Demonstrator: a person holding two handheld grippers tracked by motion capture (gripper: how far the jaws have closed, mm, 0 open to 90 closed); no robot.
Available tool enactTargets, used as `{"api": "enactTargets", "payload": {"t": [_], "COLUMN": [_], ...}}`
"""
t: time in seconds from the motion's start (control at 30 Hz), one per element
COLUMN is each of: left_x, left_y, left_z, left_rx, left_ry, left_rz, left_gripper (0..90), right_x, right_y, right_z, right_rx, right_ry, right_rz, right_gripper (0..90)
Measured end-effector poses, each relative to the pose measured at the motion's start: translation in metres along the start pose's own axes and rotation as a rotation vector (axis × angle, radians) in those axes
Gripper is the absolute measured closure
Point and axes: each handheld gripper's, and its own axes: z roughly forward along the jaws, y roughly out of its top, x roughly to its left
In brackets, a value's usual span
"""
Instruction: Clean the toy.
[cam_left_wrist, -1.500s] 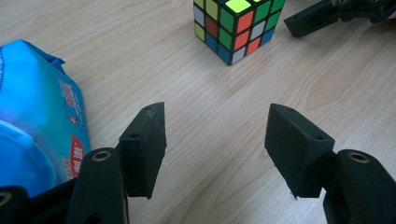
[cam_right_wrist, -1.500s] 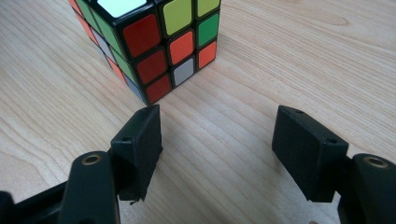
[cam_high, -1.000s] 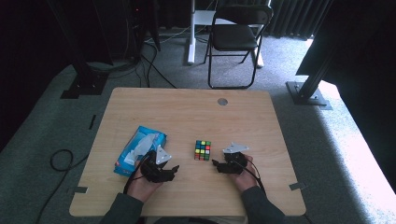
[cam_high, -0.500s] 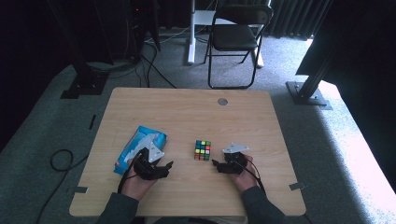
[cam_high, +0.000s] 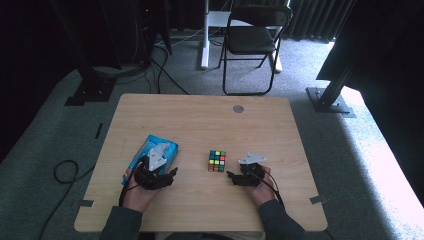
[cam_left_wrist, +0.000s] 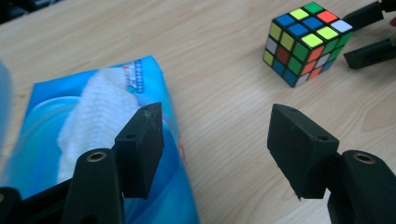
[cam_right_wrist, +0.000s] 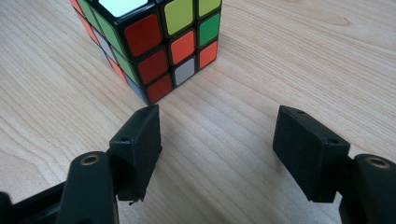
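Moved: left gripper (cam_high: 159, 176) has been shifted away from the multicoloured plastic puzzle cube (cam_high: 217, 160), over the blue tissue pack (cam_high: 150, 150).
Jaws: both open, empty.
Cube: just ahead of the right gripper (cam_high: 239, 178).
Advice: opposite faces should be squared before closing.

A recording lab — dark curtains (cam_high: 320, 20); metal rig stands (cam_high: 332, 97); floor cables (cam_high: 165, 70); folding chair (cam_high: 252, 40); bare wooden table (cam_high: 200, 120).

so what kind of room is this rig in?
Probably a lab or recording room, not a home: a bare wooden table on grey carpet, metal stand bases bolted beside it, loose cables, one folding chair.
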Motion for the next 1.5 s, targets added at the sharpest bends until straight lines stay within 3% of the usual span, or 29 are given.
{"api": "enactTargets", "payload": {"t": [0.43, 0.67, 0.9, 1.07, 1.3, 1.5], "left_x": [0.015, 0.017, 0.023, 0.027, 0.031, 0.036], "left_y": [-0.003, -0.008, -0.014, -0.017, -0.017, -0.018], "left_z": [-0.009, -0.003, 0.003, 0.005, 0.005, 0.006], "left_rx": [-0.002, 0.033, 0.050, 0.075, 0.060, 0.066], "left_ry": [0.124, 0.159, 0.179, 0.193, 0.224, 0.222], "left_rz": [-0.007, 0.004, -0.022, -0.032, -0.059, -0.082], "left_gripper": [36.9, 39.8, 43.8, 53.8, 67.7, 78.8], "right_x": [0.000, 0.000, 0.000, 0.000, 0.000, 0.000], "right_y": [0.000, 0.000, 0.000, 0.000, 0.000, 0.000], "right_z": [0.000, 0.000, 0.000, 0.000, 0.000, 0.000], "right_rx": [0.000, 0.000, 0.000, 0.000, 0.000, 0.000], "right_ry": [0.000, 0.001, 0.001, 0.001, 0.000, 0.000], "right_rz": [-0.001, -0.001, 0.000, 0.001, 0.001, 0.001], "right_gripper": [31.8, 31.8, 31.8, 31.8, 31.8, 31.8]}}
